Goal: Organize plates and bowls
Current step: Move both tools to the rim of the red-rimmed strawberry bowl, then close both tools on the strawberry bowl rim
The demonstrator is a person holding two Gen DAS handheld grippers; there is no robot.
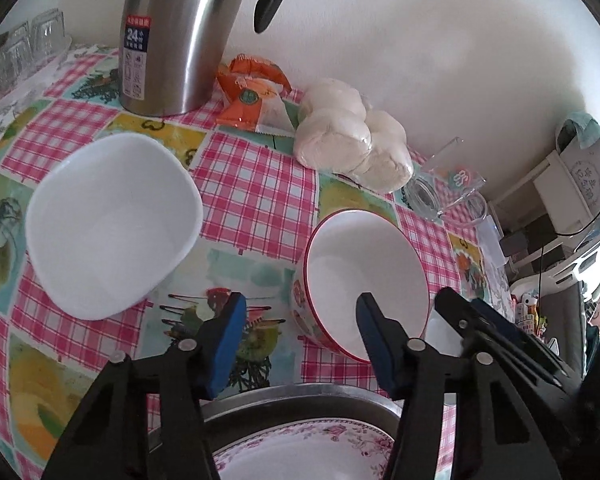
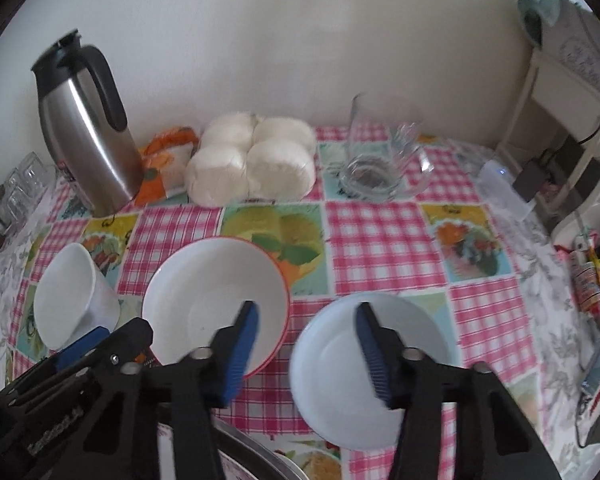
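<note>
A red-rimmed bowl point(image 1: 364, 272) point(image 2: 204, 292) stands on the checked tablecloth. My left gripper point(image 1: 302, 340) is open; one blue pad hangs inside that bowl and the other outside its left wall, neither pressing. A plain white bowl point(image 1: 112, 220) point(image 2: 68, 296) sits further left. My right gripper point(image 2: 306, 340) is open too, one finger over the red-rimmed bowl's right side, the other over a pale bluish bowl point(image 2: 380, 372). A floral plate point(image 1: 300, 448) lies in a metal pan point(image 1: 300, 398) at the near edge.
Along the wall stand a steel thermos point(image 2: 88, 132), an orange packet point(image 2: 164, 160), wrapped white buns point(image 2: 252, 160) and a glass mug point(image 2: 376, 160). Small glasses point(image 2: 20, 188) sit at far left. The table point(image 2: 540, 280) ends at the right, with shelves and clutter beyond.
</note>
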